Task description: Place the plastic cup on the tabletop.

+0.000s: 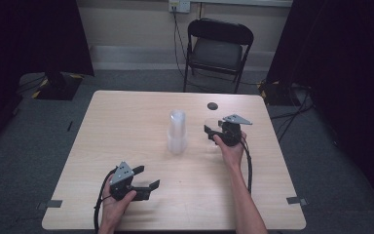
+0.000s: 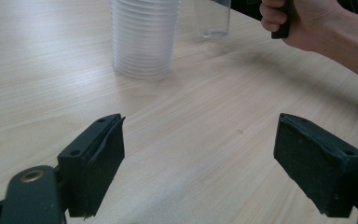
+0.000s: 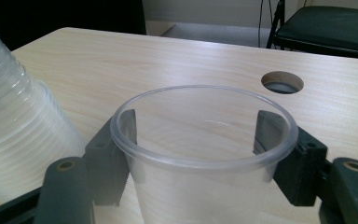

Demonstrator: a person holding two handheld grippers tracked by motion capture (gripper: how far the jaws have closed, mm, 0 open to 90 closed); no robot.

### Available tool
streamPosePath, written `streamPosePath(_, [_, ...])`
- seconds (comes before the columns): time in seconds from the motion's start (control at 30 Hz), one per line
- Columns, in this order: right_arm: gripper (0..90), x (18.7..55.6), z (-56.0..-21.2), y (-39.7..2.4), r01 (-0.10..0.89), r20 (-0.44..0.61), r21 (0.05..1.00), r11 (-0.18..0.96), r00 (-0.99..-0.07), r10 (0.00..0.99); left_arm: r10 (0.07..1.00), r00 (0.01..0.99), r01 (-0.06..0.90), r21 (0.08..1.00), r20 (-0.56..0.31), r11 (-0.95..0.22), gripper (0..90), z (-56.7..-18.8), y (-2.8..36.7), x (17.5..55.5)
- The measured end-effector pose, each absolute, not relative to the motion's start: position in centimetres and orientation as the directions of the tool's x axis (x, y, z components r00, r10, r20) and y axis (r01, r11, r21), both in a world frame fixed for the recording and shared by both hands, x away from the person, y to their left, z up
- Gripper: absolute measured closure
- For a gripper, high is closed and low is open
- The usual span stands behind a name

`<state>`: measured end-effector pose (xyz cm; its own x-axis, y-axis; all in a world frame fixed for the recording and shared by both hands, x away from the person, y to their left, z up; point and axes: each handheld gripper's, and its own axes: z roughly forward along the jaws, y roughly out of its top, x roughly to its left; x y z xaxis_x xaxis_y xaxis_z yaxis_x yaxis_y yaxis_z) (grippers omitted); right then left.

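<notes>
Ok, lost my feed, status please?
Right gripper around single clear cup, upright on table. Left gripper open, idle. Cup stack beside.

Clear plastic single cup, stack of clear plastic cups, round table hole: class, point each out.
Clear plastic single cup (image 3: 200,186), right gripper view, front wall.
Stack of clear plastic cups (image 2: 142,42), left gripper view, side.
Round table hole (image 3: 282,82), right gripper view, opening.

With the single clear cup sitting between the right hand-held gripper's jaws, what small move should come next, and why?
Probably open the right hand-held gripper wider and draw it back. The single cup stands upright on the table beside the cup stack, so it looks placed. The left hand-held gripper waits open.
</notes>
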<state>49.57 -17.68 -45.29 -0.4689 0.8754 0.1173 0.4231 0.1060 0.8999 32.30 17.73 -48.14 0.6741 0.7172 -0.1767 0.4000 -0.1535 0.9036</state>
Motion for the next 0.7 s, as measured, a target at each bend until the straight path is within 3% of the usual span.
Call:
streamPosePath(0.2, [29.6,50.0,-46.0,-17.5,0.416,0.113,0.903,0.108,-0.472,0.874,0.707,0.676,0.404,0.907,-0.209,-0.117,16.5,-47.9,17.9,32.4])
streamPosePath(0.33, [29.5,49.9,-46.6,-17.2,0.41,0.102,0.905,0.115,-0.472,0.876,0.73,0.664,0.399,0.903,-0.165,-0.159,16.4,-47.8,17.6,32.4])
streamPosePath(0.7, [29.2,48.2,-47.0,-18.1,0.387,0.086,0.913,0.127,-0.49,0.868,0.727,0.658,0.41,0.903,-0.196,-0.127,17.1,-48.0,17.8,32.3])
